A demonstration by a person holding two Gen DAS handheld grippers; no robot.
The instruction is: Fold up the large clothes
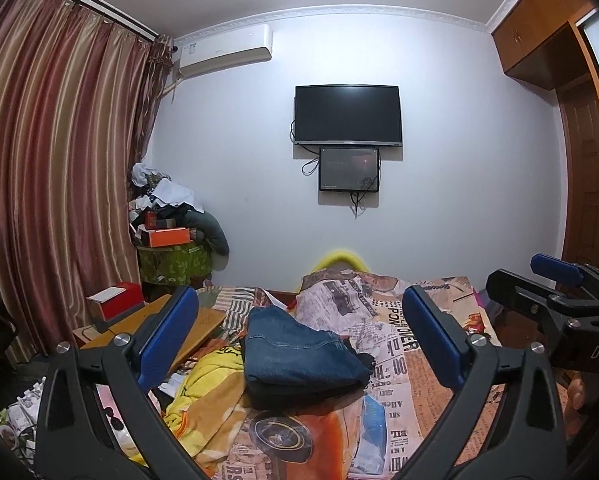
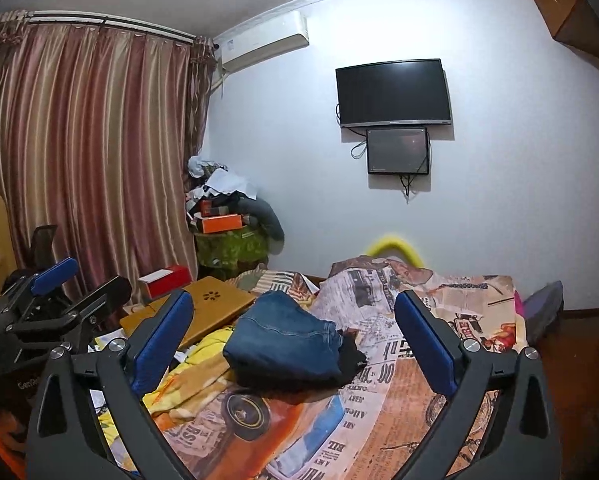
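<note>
On the far left we see the striped curtain (image 1: 59, 152) hanging full length, with a heap of boxes and clothes (image 1: 167, 216) stacked in the corner beside it. Just below sits a red box (image 1: 119, 300) on a small wooden table (image 1: 155, 320). Our left tongs (image 1: 299, 336) are spread wide apart, blue pads (image 1: 167, 336) facing each other, gripping nothing. Framed between them, the folded jeans (image 1: 299, 352) lie on the bed (image 1: 399, 360), on top of a dark garment (image 2: 351, 356) and beside a yellow blanket (image 1: 203, 392) that is bunched at the bed's left edge. Above, on the wall, a television (image 1: 347, 114) hangs over a smaller screen (image 1: 349, 169). Our right tongs (image 2: 295, 340) are likewise wide open and empty, held apart from the jeans. At far right stands a wooden wardrobe (image 1: 547, 28).
</note>
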